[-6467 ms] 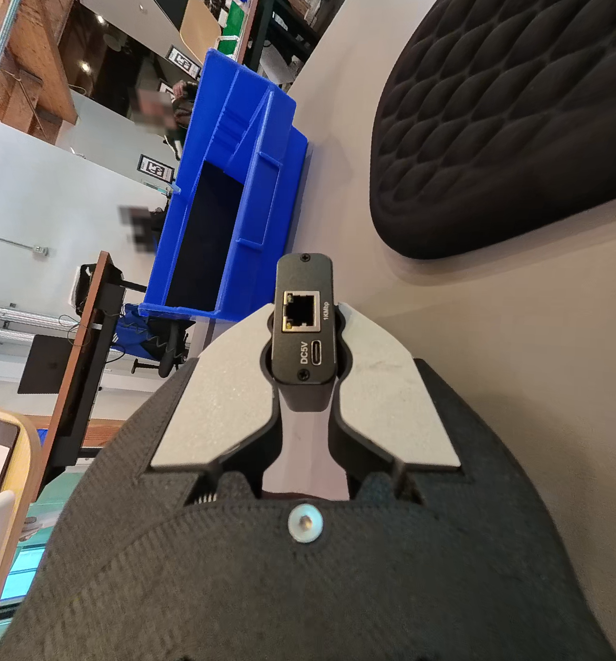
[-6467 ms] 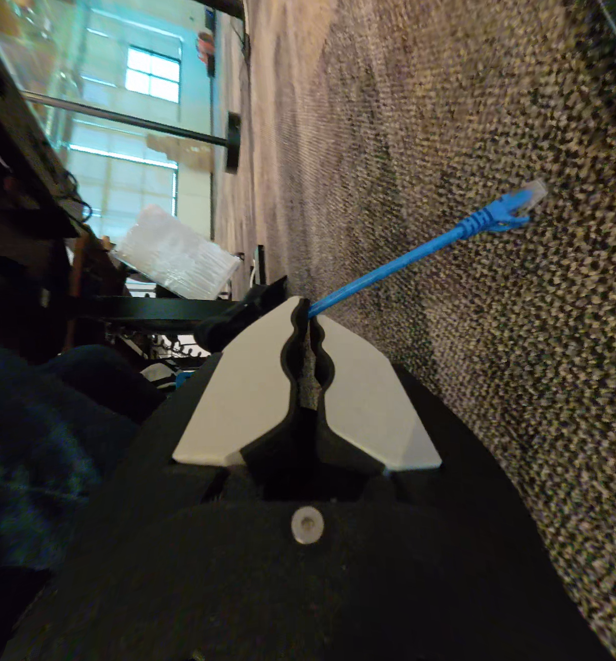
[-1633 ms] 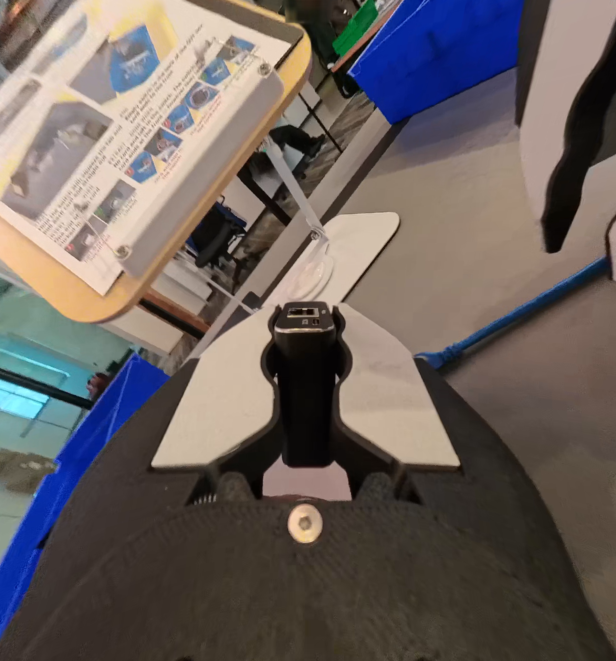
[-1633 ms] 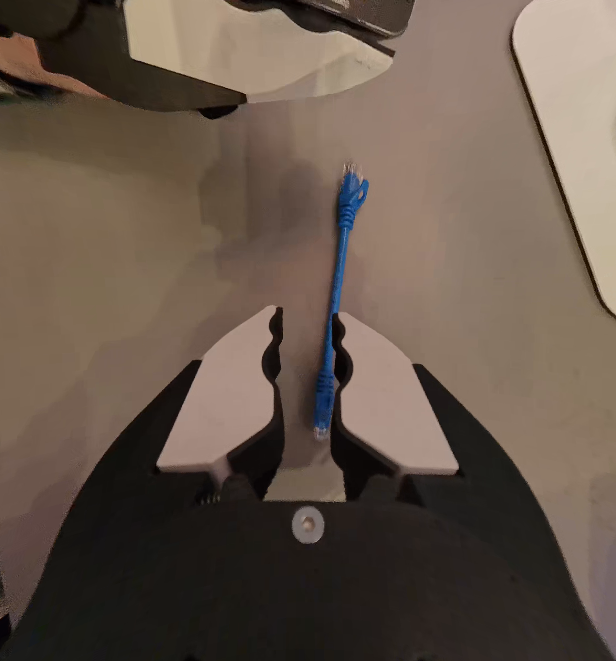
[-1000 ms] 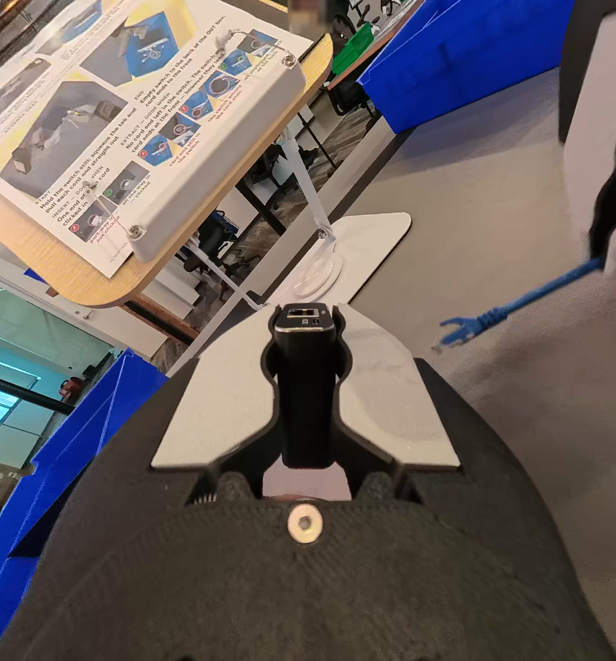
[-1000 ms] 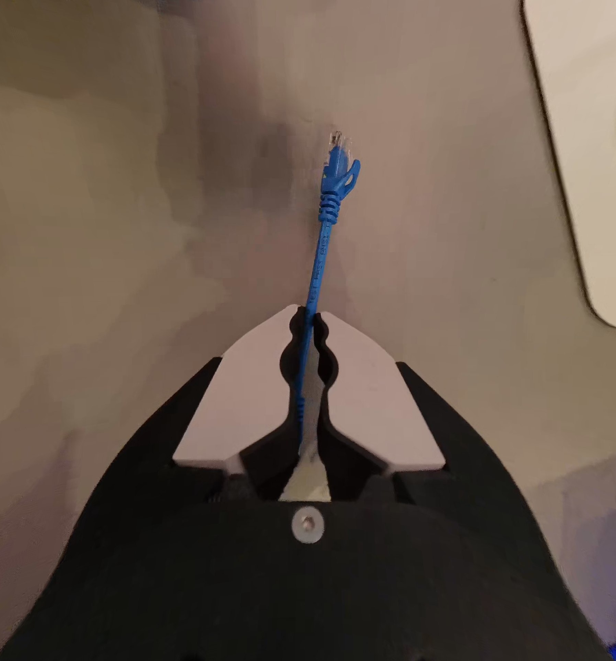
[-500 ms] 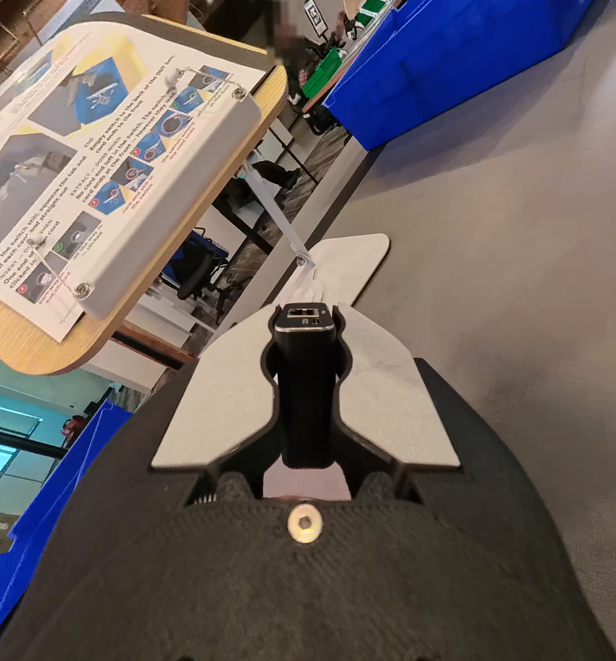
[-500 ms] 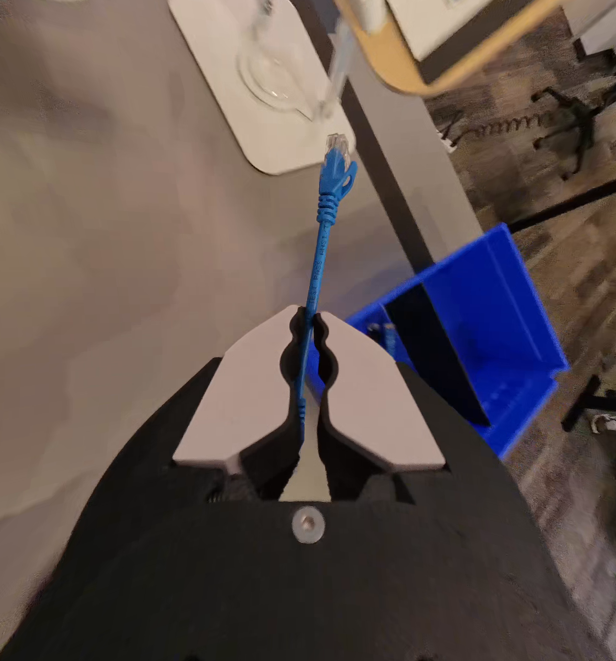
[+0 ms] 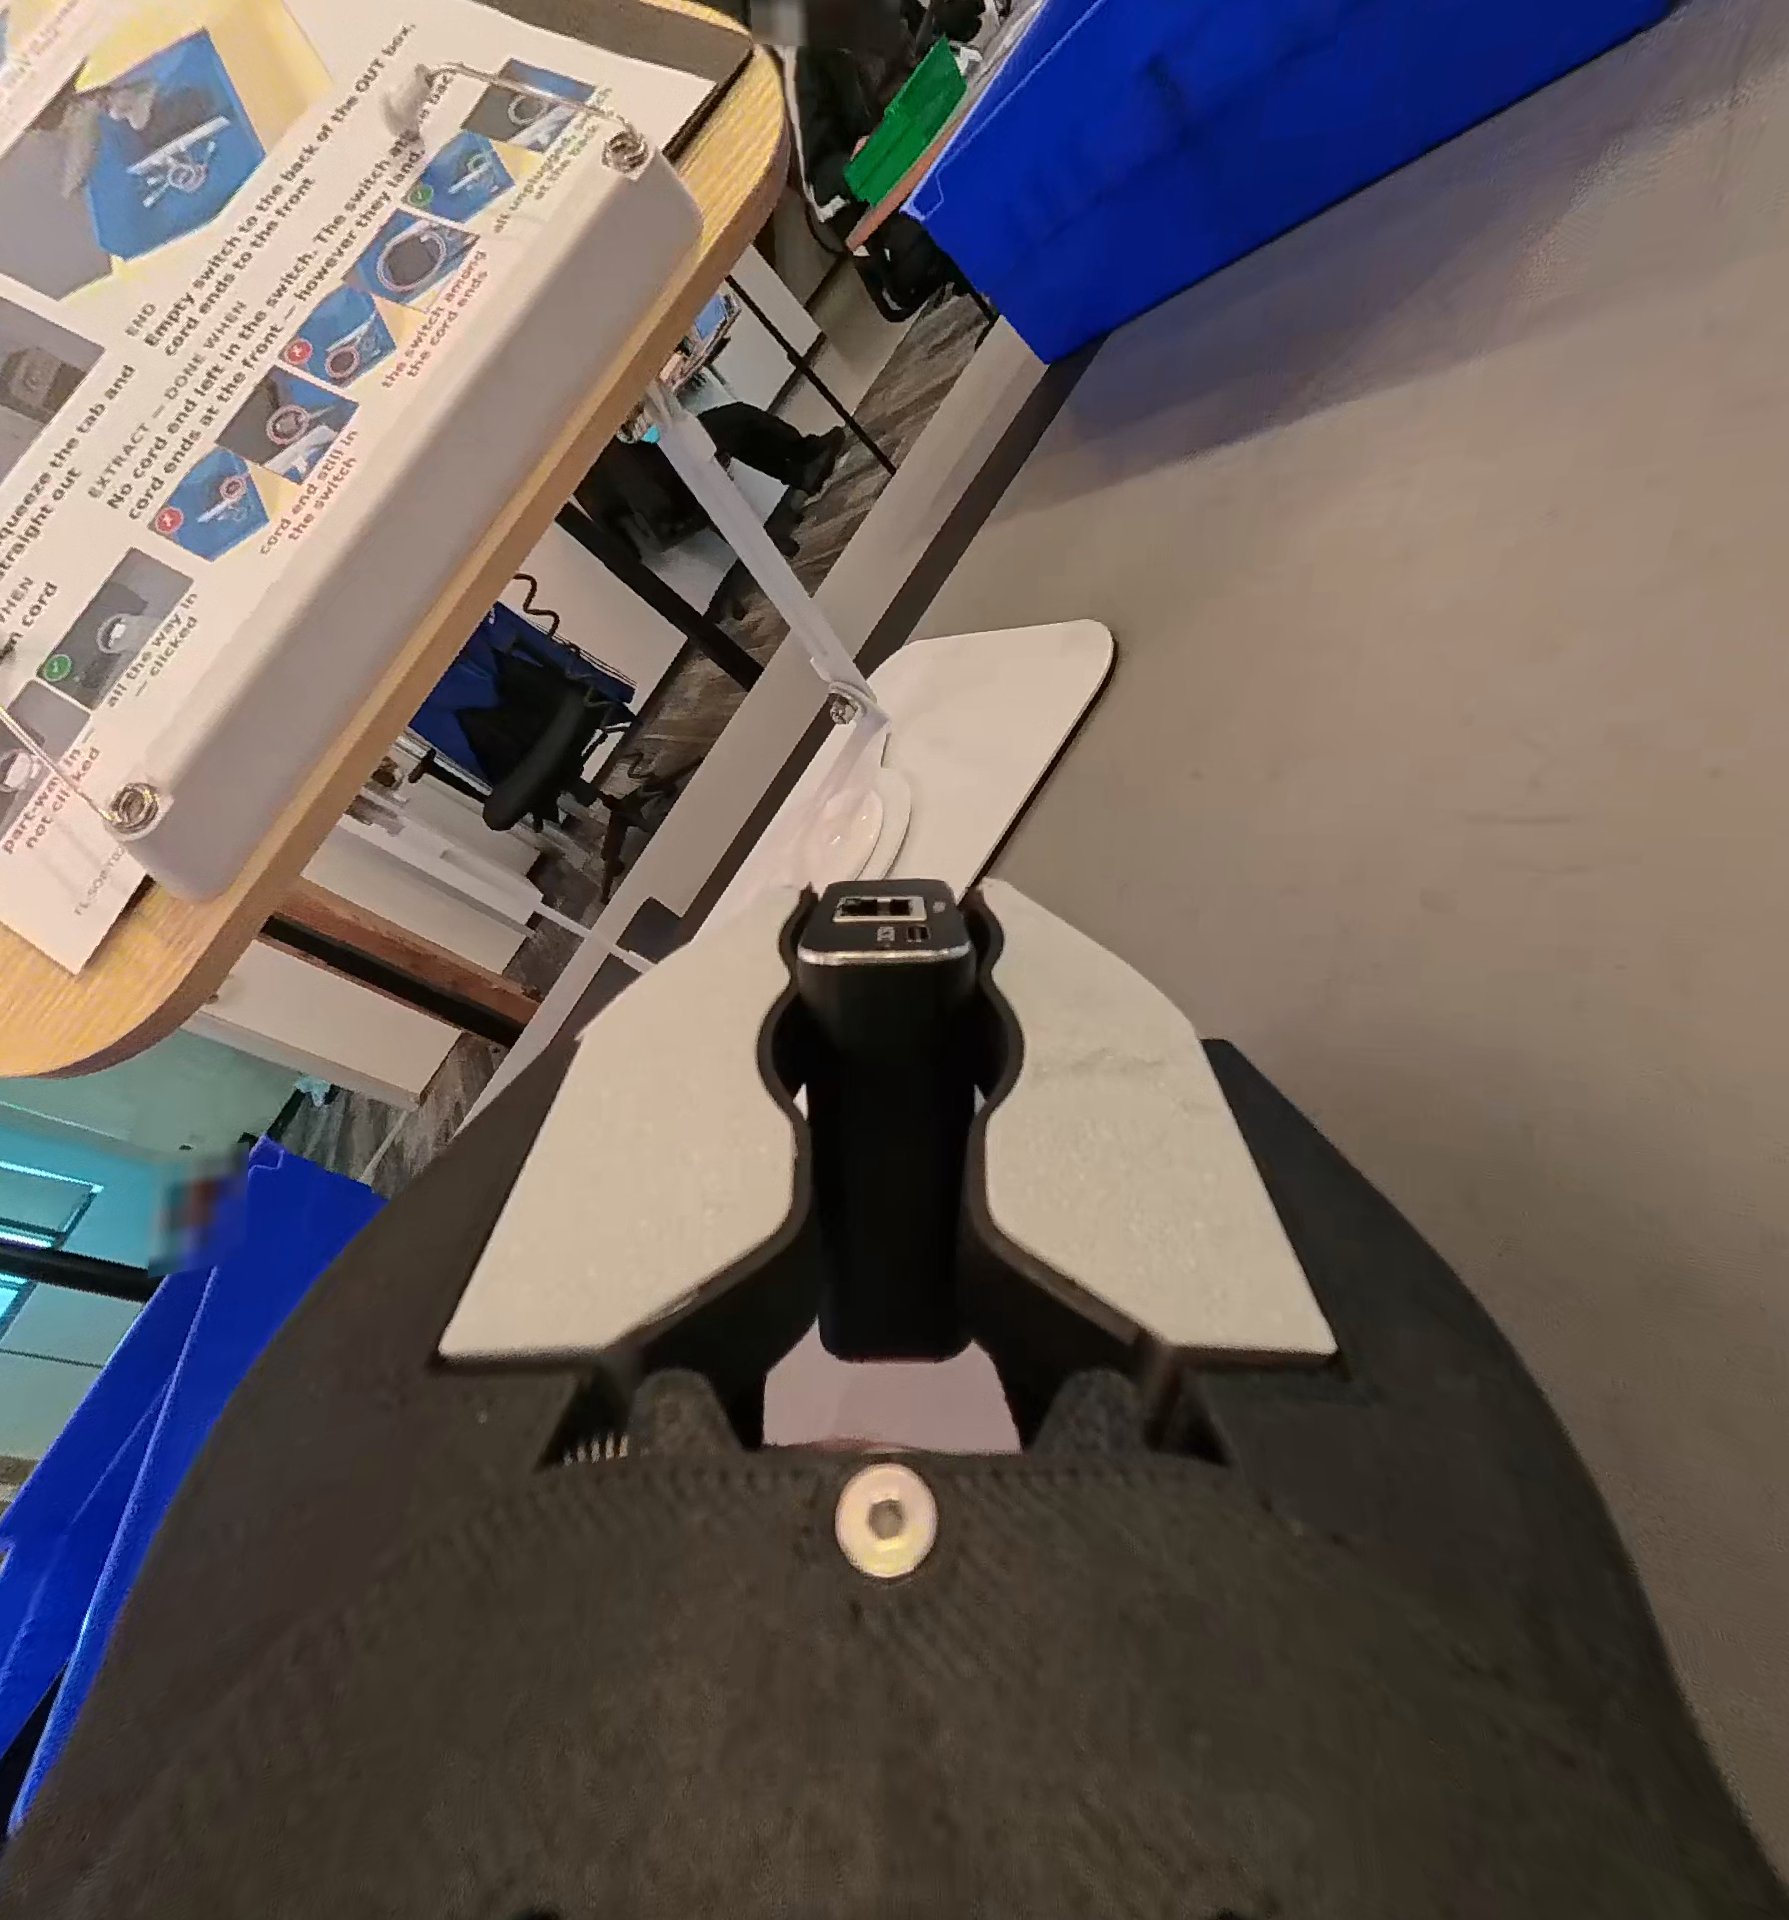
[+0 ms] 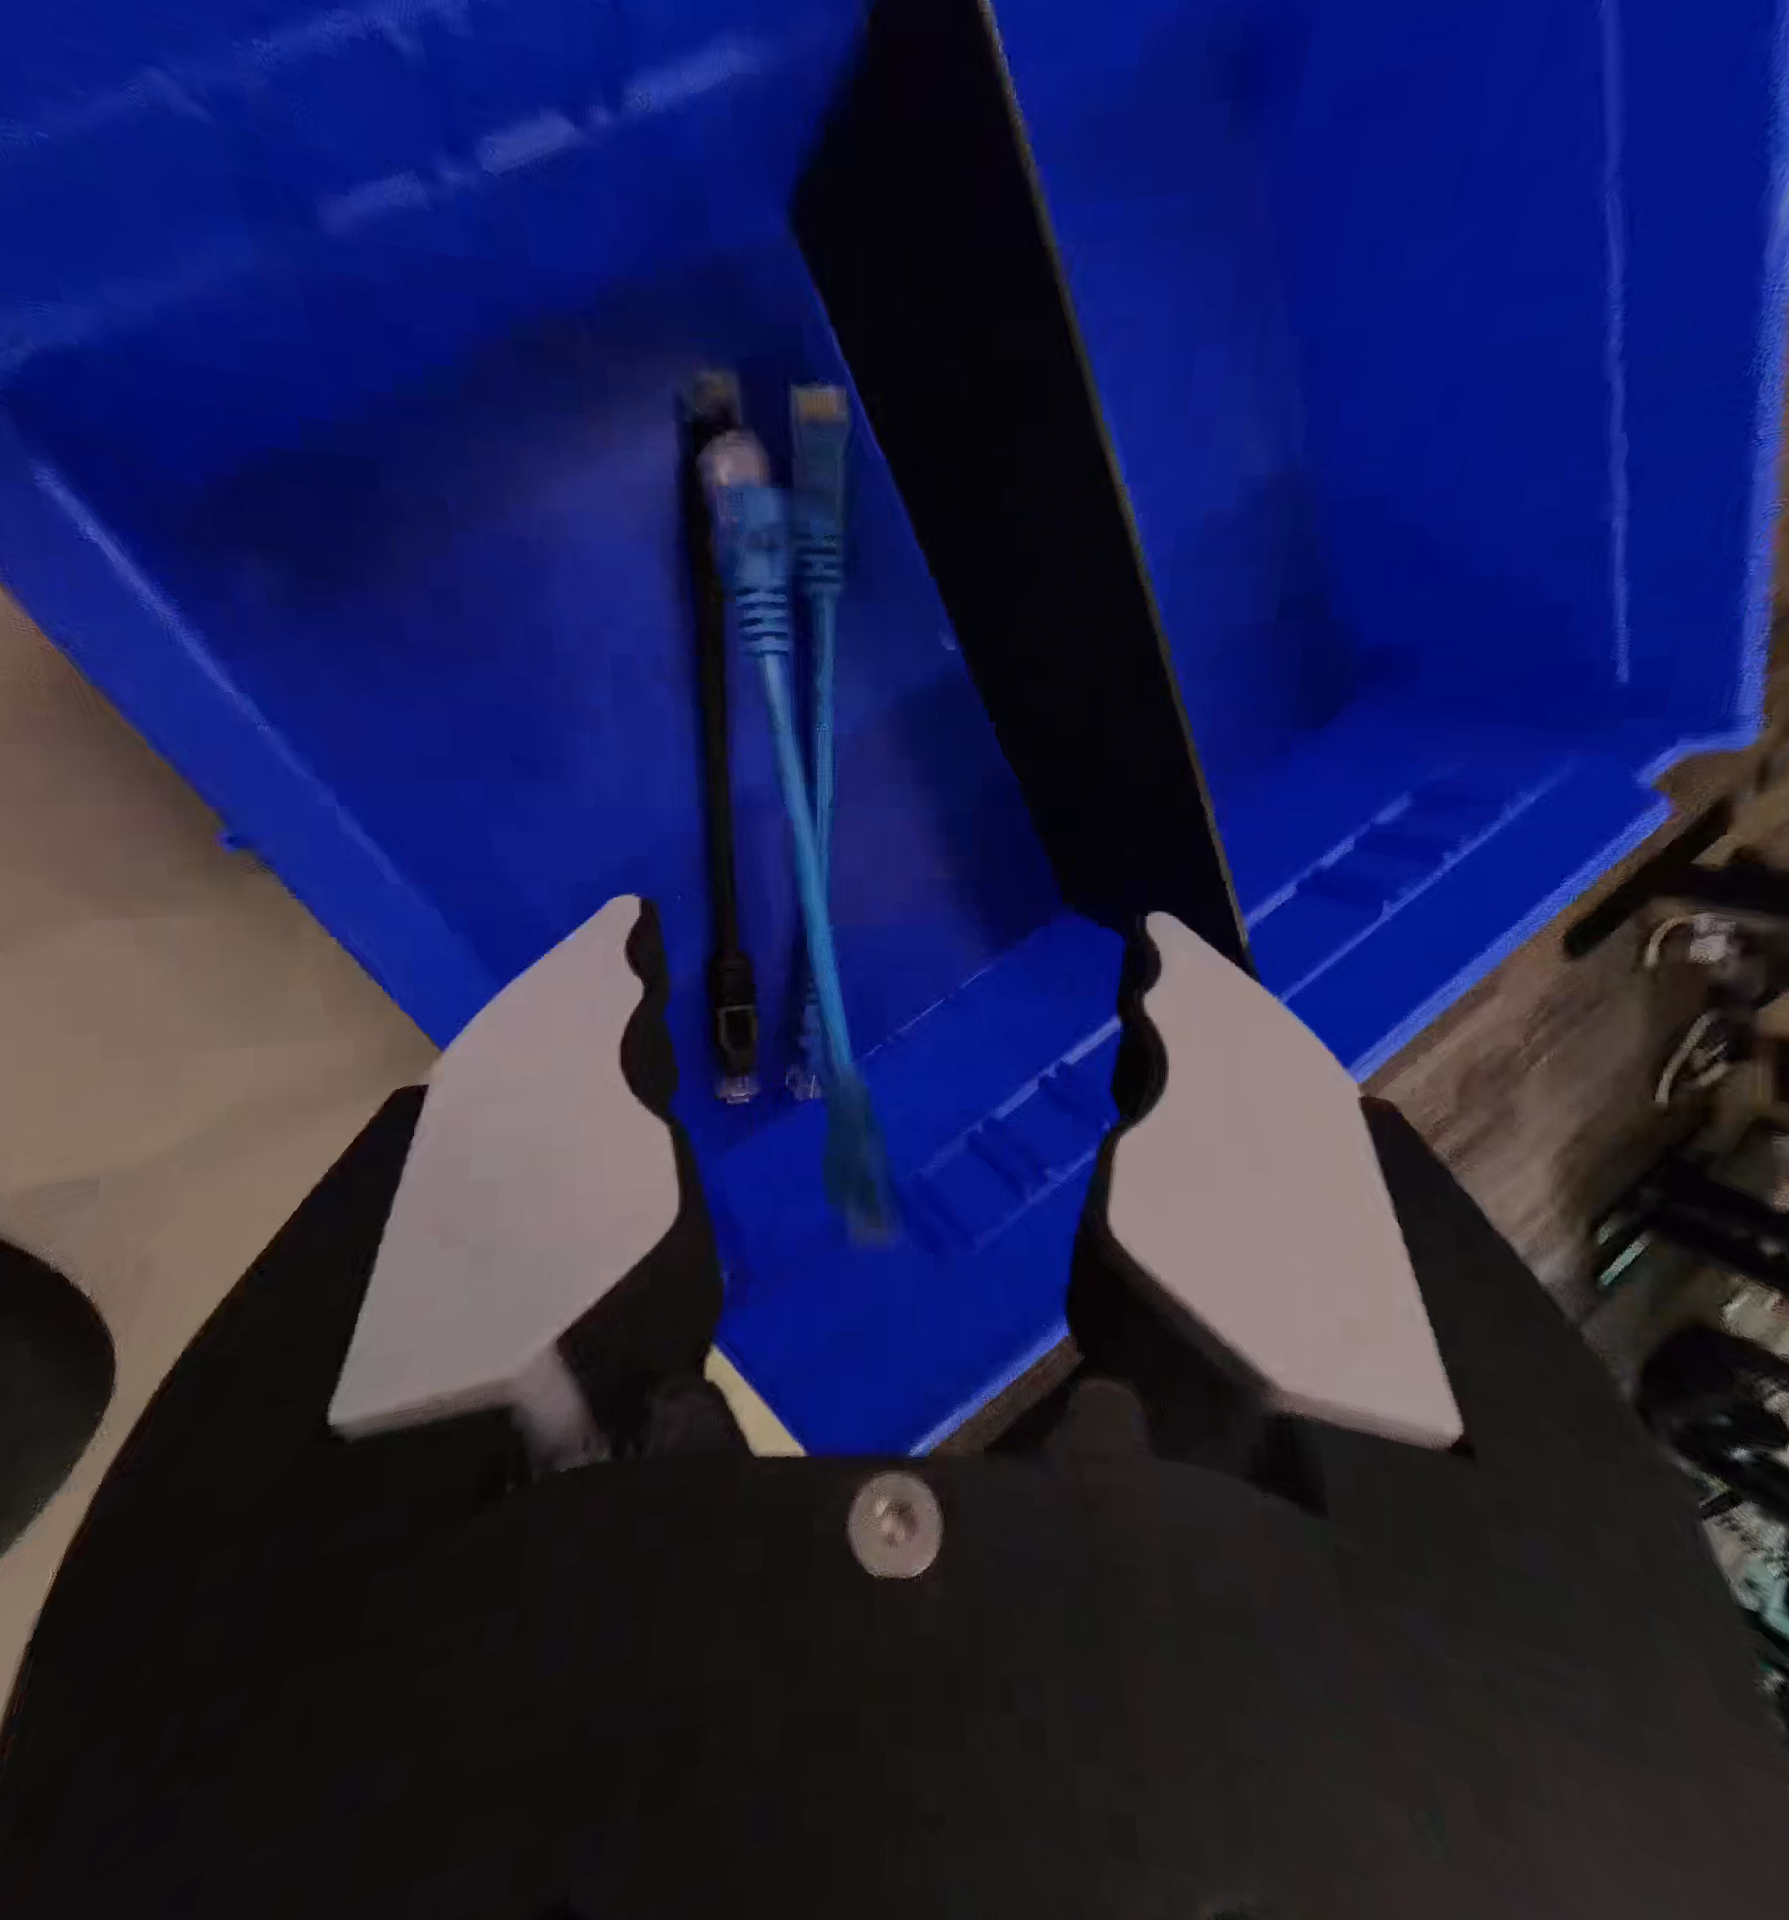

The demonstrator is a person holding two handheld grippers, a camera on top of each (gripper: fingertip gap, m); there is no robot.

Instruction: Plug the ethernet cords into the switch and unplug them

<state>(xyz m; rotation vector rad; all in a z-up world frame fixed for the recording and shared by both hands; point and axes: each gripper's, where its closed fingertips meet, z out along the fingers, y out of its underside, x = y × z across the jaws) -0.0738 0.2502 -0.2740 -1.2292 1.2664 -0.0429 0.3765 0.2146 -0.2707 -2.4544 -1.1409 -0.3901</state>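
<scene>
The left claw (image 9: 888,971) grips the black switch (image 9: 886,1122), both pads pressed to its sides, ports facing forward. The grey tabletop (image 9: 1441,727) extends ahead and to its right; a white stand base (image 9: 1015,717) lies just ahead at the tabletop edge.

The right claw (image 10: 895,1023) is wide open, gripping nothing. Ahead lies a blue bin (image 10: 350,468) holding a black cord (image 10: 715,727) and a blue cord (image 10: 823,582). Another blue cord (image 10: 802,831), blurred, appears to hang loose between the fingers, touching neither. A black divider (image 10: 1004,520) stands right of the cords; floor shows beyond.
</scene>
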